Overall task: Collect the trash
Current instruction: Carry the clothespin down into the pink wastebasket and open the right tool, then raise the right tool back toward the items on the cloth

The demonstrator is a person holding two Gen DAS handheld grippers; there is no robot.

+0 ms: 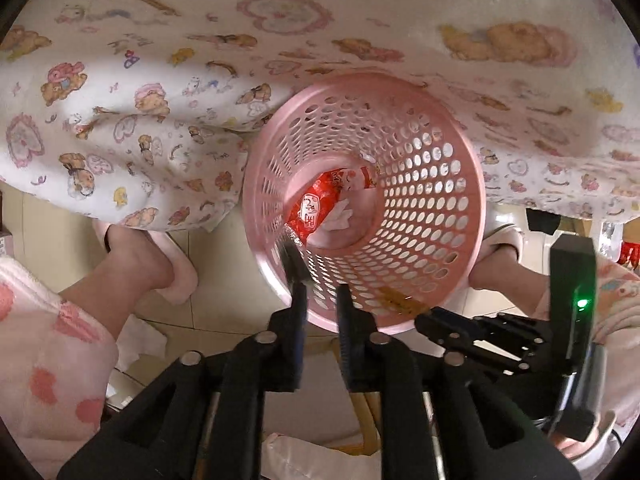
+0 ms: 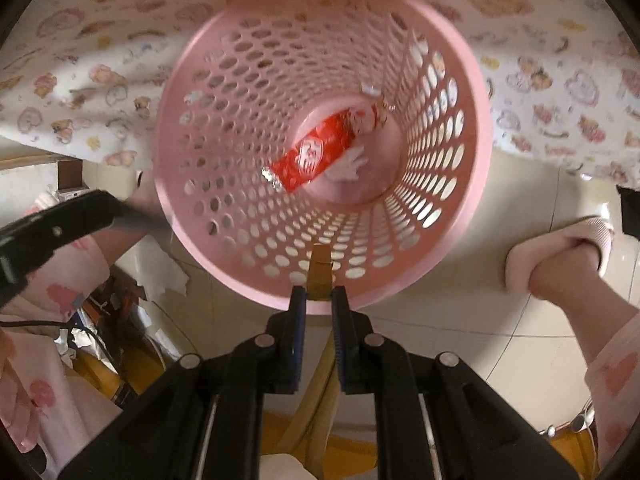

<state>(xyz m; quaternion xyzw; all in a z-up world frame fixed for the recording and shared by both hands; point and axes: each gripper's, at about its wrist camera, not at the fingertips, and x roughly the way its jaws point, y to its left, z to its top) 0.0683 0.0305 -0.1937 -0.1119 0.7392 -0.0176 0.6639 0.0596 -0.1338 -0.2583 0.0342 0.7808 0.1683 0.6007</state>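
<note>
Seen from above, looking down both wrist cameras. Largest: a white fleece blanket printed with bears and hearts [image 1: 160,128], draped just behind the landmark, a round pink plastic waste basket with perforated walls [image 2: 460,216] standing on pale floor tiles [image 2: 460,336]. A foot in a pink slipper [image 2: 560,256] on either side of the basket. At the basket's bottom, a red foil snack wrapper [image 2: 316,152] on a crumpled white tissue [image 2: 352,168]. On the floor left of the basket, a loose white tissue [image 2: 168,276], not yet collected.

Right gripper [image 2: 319,300] over the basket's near rim, jaws narrow and pinched on a small tan scrap of paper or card [image 2: 320,272] that juts forward past the tips, above the basket's inner wall. Probably feather-light, thin, easily bent; best pinched by its edge; likely to flutter when dropped.

Left gripper [image 1: 322,300] above the same near rim, jaws slightly parted, nothing between them. A blurred dark and silvery shape [image 1: 290,254] just ahead of its left finger, inside the basket; impossible to identify.
</note>
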